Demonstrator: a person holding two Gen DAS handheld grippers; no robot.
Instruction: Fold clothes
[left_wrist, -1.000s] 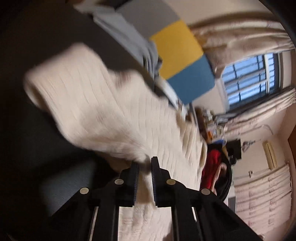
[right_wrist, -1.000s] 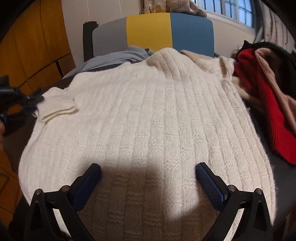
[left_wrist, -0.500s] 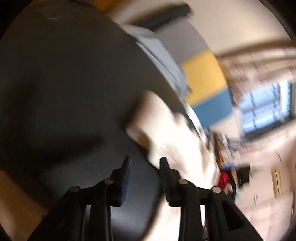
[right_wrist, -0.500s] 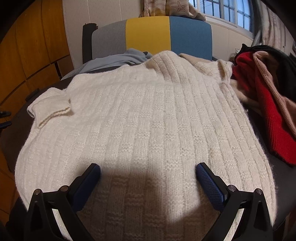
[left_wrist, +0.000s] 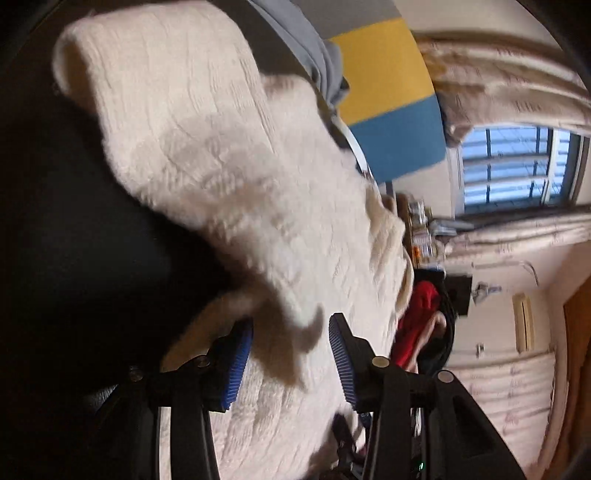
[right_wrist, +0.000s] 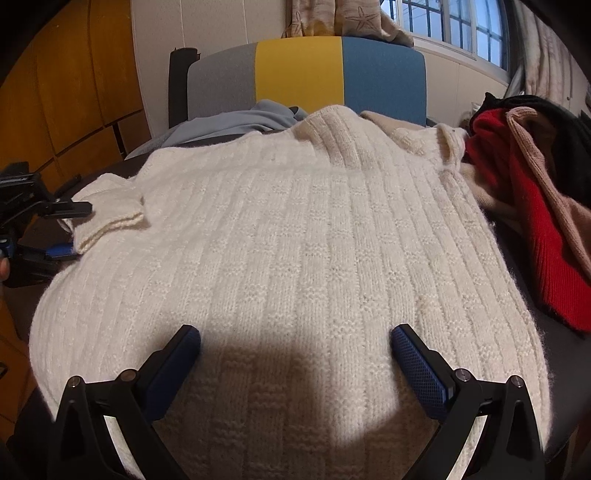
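Cream sweater (right_wrist: 295, 240) spread flat, barely folded (sleeve cuff (right_wrist: 107, 214) only). Left tool (left_wrist: 291, 354) open around cuff; right tool (right_wrist: 295, 365) wide open, empty.

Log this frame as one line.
left gripper: open, at folded sleeve cuff | right gripper: open above cream sweater | fold: unfinished

Chunky cream knit on a dark matt surface

The cream sweater (right_wrist: 295, 251) is ribbed, fuzzy wool-like knit; the gripper pads (right_wrist: 421, 373) look textured blue rubber; the far-left cabinet (right_wrist: 74, 92) is smooth wood.
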